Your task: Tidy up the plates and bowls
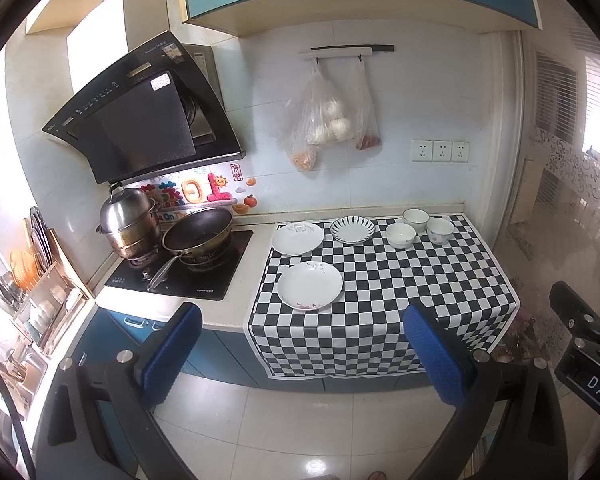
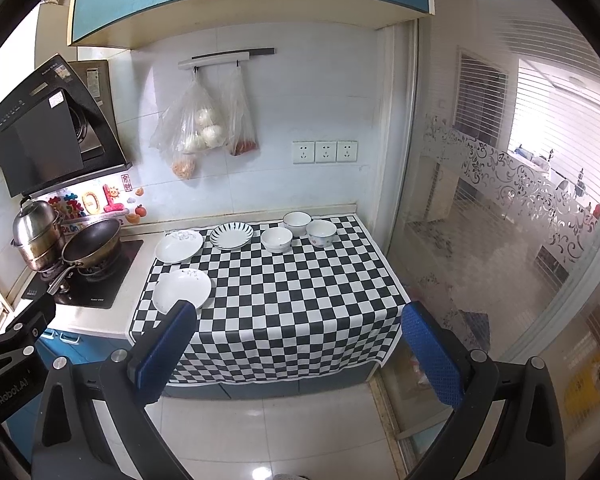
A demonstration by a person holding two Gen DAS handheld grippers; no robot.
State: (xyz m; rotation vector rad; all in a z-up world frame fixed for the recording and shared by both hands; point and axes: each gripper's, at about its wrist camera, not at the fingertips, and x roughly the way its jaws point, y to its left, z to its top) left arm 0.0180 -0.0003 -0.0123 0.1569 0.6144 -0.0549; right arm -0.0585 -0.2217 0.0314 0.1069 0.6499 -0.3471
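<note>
Three plates and three bowls sit apart on the checked cloth point(image 1: 380, 300) over the bench, nothing stacked yet. Near white plate point(image 1: 310, 285) is front left; far white plate point(image 1: 297, 238) behind it, overlapping the cloth edge; striped plate point(image 1: 352, 229) just beside that. Bowls cluster at back right: front bowl point(image 1: 400, 235), back bowl point(image 1: 415, 219), patterned bowl point(image 1: 440, 230), close together, touching or not I cannot tell. All look empty.

Left gripper point(image 1: 306, 350) and right gripper point(image 2: 300, 348) both hang off the bench front, jaws spread wide, holding nothing.

Judgement: task at the start, first pick pending. Best to take a plate by its rim edge-on, lift clear, set it flat on another plate; nest bowls rim-up, centred, lowered slowly to avoid chipping.

Beyond: wok point(image 1: 198, 229) and steamer pot point(image 1: 129, 220) on the stove, bags point(image 1: 324, 120) hanging on the wall.
</note>
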